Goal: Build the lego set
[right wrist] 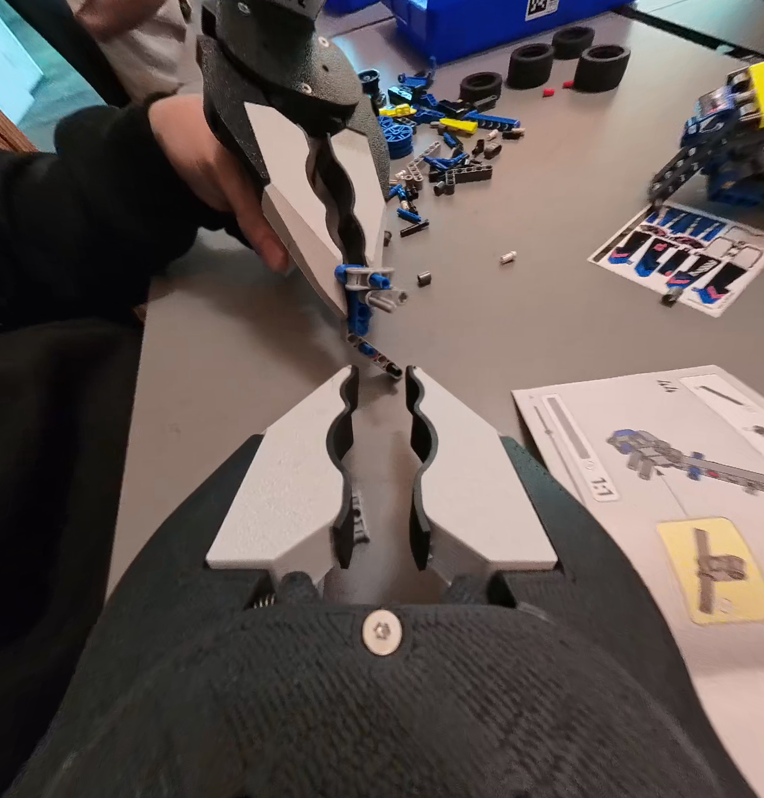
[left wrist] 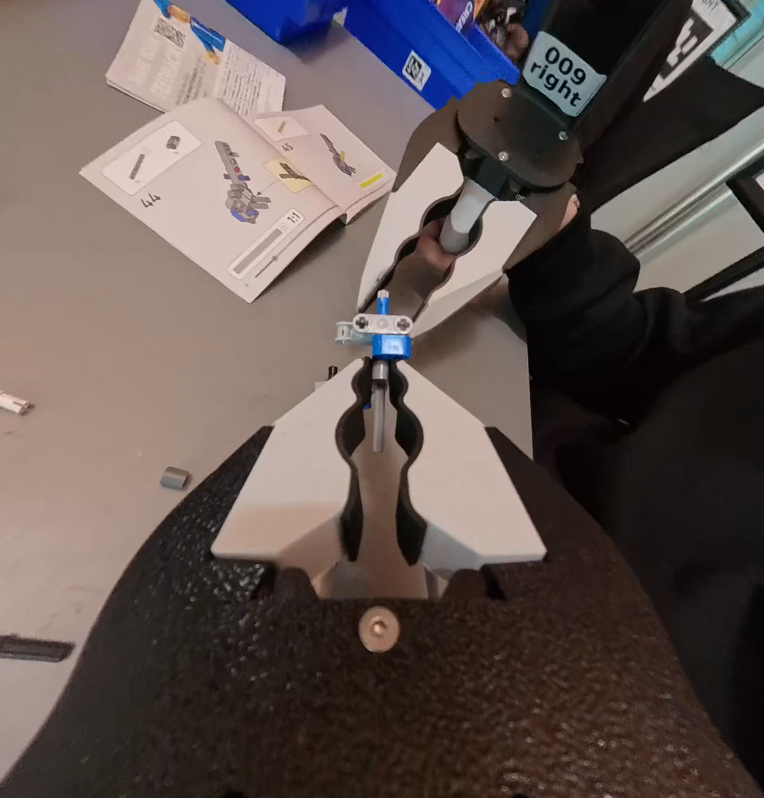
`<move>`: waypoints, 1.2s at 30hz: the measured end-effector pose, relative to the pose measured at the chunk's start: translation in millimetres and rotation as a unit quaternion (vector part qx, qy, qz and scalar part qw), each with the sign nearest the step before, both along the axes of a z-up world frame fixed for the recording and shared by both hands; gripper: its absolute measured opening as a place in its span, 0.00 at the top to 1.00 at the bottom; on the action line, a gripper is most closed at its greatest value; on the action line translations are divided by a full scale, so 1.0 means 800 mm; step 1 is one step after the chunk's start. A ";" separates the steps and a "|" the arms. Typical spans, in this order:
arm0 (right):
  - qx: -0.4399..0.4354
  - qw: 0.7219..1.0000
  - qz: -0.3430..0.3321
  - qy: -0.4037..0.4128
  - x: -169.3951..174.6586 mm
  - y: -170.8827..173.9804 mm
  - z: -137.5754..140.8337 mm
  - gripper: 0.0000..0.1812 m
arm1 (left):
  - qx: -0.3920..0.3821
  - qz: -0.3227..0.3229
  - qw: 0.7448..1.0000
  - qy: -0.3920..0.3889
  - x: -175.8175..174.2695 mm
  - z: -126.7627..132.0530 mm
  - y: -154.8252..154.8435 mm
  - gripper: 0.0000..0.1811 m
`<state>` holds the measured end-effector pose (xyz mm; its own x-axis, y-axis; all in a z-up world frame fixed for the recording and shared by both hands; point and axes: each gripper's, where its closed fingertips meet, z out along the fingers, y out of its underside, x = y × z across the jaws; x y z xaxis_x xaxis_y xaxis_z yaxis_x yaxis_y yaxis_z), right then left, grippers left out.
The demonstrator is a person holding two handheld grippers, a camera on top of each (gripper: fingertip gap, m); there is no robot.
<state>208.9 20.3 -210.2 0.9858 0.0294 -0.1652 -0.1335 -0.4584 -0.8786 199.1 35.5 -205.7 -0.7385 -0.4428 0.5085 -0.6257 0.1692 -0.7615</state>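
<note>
My left gripper [left wrist: 378, 365] is shut on a small lego assembly [left wrist: 391, 345] of a grey axle, a blue connector and light grey links, held above the grey table [left wrist: 112, 432]. In the right wrist view the left gripper [right wrist: 359, 276] comes in from the top, and the assembly [right wrist: 363, 298] sticks out of its tips. A dark beam [right wrist: 374, 352] hangs down from it towards my right gripper [right wrist: 381, 371]. The right gripper is open and empty, just short of the beam's end. It also shows in the left wrist view [left wrist: 395, 308], facing the assembly.
An open instruction booklet [left wrist: 225, 185] lies left of the grippers and shows in the right wrist view [right wrist: 674, 475]. Behind are blue bins [right wrist: 479, 26], black tyres [right wrist: 531, 64], a pile of loose pieces [right wrist: 449, 129], a part-built blue and yellow model [right wrist: 734, 129] and a sticker sheet [right wrist: 691, 254].
</note>
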 end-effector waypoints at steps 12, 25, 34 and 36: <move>-0.005 0.996 -0.007 0.092 -0.014 0.021 -0.010 0.92 | 0.060 -0.108 0.984 0.130 -0.007 0.000 0.008 0.97; 0.002 0.985 -0.020 0.172 -0.012 0.025 -0.009 0.91 | 0.089 -0.172 0.954 0.228 -0.010 -0.001 0.013 0.97; 0.023 0.959 -0.035 0.279 -0.006 0.021 -0.008 0.92 | 0.113 -0.188 0.928 0.302 -0.010 -0.004 0.012 0.98; 0.021 0.952 -0.033 0.304 -0.008 0.020 -0.010 0.92 | 0.130 -0.189 0.923 0.310 -0.009 -0.005 0.011 0.98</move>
